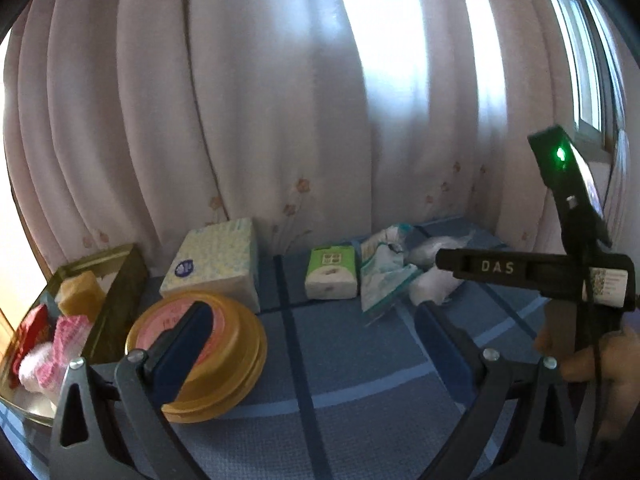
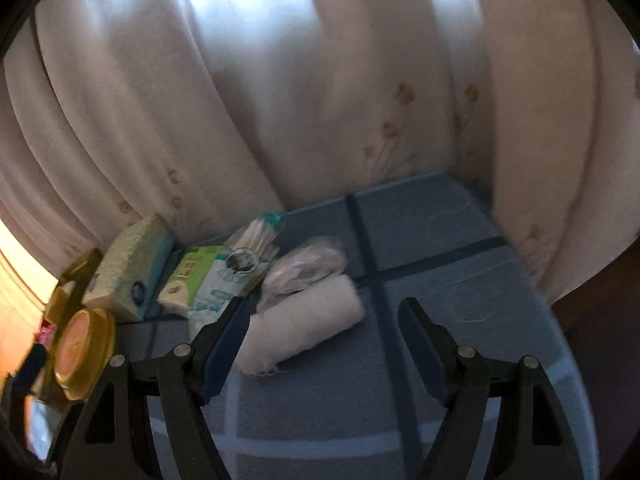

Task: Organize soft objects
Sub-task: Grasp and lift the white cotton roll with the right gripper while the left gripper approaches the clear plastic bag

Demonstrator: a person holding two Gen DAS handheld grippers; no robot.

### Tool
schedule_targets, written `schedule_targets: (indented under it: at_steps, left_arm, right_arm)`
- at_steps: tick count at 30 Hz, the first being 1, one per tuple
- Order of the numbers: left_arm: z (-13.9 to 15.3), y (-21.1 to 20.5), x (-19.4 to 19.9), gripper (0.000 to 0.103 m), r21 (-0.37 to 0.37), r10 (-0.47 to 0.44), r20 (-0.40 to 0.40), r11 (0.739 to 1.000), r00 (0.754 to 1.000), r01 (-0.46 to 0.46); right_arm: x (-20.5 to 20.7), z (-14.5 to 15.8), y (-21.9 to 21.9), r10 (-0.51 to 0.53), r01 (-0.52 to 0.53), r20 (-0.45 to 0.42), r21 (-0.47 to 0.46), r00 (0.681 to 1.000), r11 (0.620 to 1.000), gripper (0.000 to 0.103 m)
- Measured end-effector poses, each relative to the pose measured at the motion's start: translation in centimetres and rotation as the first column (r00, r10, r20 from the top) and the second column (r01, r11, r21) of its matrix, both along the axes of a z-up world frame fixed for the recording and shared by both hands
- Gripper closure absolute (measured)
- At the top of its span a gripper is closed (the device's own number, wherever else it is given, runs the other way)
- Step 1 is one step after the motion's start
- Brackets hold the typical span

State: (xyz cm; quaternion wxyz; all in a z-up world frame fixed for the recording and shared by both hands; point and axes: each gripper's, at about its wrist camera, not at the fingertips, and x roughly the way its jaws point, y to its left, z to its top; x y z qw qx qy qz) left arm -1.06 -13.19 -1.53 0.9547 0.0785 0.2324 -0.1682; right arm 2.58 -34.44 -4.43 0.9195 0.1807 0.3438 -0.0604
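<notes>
Both tools are up and ready over the blue checked worktop (image 2: 420,240): the right hand-held gripper (image 2: 320,348) has its jaws spread wide with nothing between them, and the left hand-held gripper (image 1: 308,344) is just as wide apart and empty. Straight ahead of the right one lies the white rolled towel (image 2: 304,320), its near end just beside the left finger, not touching as far as I can tell. It looks light and squashy, so I'd judge the best hold is across the middle of the roll, where it compresses evenly and won't unwind. Touching it behind is a clear plastic bag (image 2: 304,268) of something white; that film looks slippery and crinkly, so pinch deep rather than at the loose skin. Count along the back: one large tissue pack (image 1: 216,264) by the curtain (image 1: 280,100), one green tissue pack (image 1: 332,272), one teal wipes pouch (image 1: 380,276) leaning against the green one, all light and yielding. At the left, one gold tin (image 1: 116,280) stands open with soft pieces inside: one yellow sponge (image 1: 80,292), one red item (image 1: 28,336), one pink knitted piece (image 1: 60,348). One round yellow lid (image 1: 224,352) sits just beside the tin, stiff, not a squeeze job.
</notes>
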Motion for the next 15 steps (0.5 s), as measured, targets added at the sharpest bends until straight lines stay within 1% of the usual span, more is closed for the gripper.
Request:
schedule_targets:
  at_steps: [3,6,11,13,14,15]
  left_arm:
    - [-0.2,0.2,0.6,0.001,-0.02,0.013,-0.032,1.0,0.999,-0.014]
    - [-0.3,0.1,0.6,0.001,-0.021,0.013,-0.043,1.0,0.999,-0.014]
    - [-0.3,-0.2,0.5,0.001,-0.013,0.012,-0.045,1.0,0.999,-0.012]
    - [-0.3,-0.2,0.6,0.001,-0.01,0.019,-0.048,1.0,0.999,-0.019]
    - [-0.3,-0.2,0.6,0.001,-0.008,0.021,-0.05,1.0,0.999,-0.021]
    - [-0.3,-0.2,0.6,0.001,-0.004,0.024,-0.052,1.0,0.998,-0.024]
  right_arm:
    - [0.7,-0.6,0.0,0.005,-0.004,-0.037,0.013,0.999,1.0,0.024]
    - [1.8,-1.0,0.3,0.023,-0.021,-0.072,0.019,0.997,1.0,0.025]
    - [2.8,-1.3,0.4,0.045,-0.043,-0.079,0.03,0.996,0.999,0.025]
    - [2.9,-1.3,0.4,0.063,-0.06,-0.073,0.044,0.995,0.997,0.031]
    - [2.7,-1.3,0.3,0.064,-0.061,-0.079,0.036,0.995,0.997,0.039]
    - [2.6,-1.2,0.1,0.072,-0.069,-0.077,0.041,0.994,0.997,0.04]
